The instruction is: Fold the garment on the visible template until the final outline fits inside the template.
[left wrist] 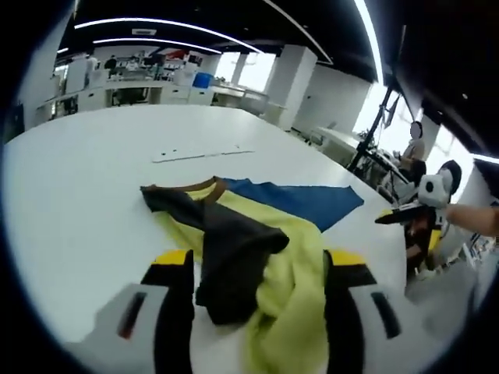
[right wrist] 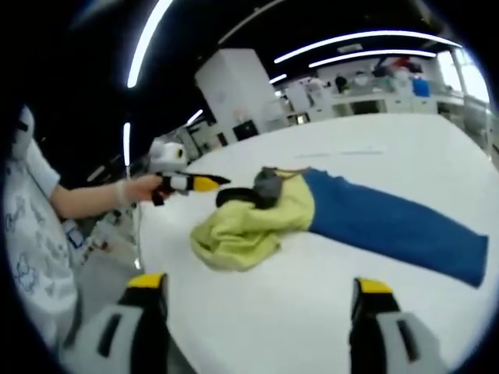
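Garment bunched at the worktop edge, both grippers standing off

Garment (left wrist: pixel 257 234) is lying crumpled on the white worktop (left wrist: pixel 86 179), yellow and dark panels heaped toward you and 1 blue part (right wrist: pixel 390 222) stretching flat across the surface, probably because the cloth needs spreading before any fold. You are holding the left gripper (left wrist: pixel 257 300) low, its jaws framing the yellow-and-dark heap but parted, gripping nothing. You are keeping the right gripper (right wrist: pixel 257 308) back from the cloth over bare worktop, jaws wide apart and empty. In the right gripper view your hand (right wrist: pixel 134 189) is reaching the left gripper forward toward the heap. Faint marks (left wrist: pixel 199 154) beyond the garment may be the template; I cannot tell.
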The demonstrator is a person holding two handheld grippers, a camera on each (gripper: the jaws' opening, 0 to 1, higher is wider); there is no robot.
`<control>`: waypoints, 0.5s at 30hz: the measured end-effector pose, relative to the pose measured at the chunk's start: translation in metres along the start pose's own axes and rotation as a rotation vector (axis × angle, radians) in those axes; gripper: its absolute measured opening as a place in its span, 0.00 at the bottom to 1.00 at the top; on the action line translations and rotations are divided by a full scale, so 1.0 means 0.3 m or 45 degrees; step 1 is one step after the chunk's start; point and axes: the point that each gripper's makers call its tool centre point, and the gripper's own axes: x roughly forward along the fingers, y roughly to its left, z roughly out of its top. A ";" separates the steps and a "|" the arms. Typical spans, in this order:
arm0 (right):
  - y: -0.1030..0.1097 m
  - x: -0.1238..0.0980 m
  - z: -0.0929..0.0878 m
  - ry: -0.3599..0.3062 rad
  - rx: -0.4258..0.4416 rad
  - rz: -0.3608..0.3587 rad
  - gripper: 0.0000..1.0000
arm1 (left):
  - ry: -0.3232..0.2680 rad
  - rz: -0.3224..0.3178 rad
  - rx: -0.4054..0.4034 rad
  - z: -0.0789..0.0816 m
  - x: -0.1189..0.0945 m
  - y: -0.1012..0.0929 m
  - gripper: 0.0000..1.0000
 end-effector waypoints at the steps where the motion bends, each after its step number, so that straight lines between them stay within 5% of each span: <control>1: 0.000 0.000 0.000 0.000 0.000 0.000 0.98 | 0.002 0.017 -0.011 -0.008 -0.007 0.014 0.59; 7: 0.002 -0.001 -0.002 -0.003 0.006 -0.003 0.98 | 0.004 0.094 -0.074 -0.062 -0.058 0.102 0.49; 15: -0.006 -0.001 -0.013 0.000 0.015 -0.001 0.98 | 0.026 0.087 -0.154 -0.114 -0.082 0.108 0.23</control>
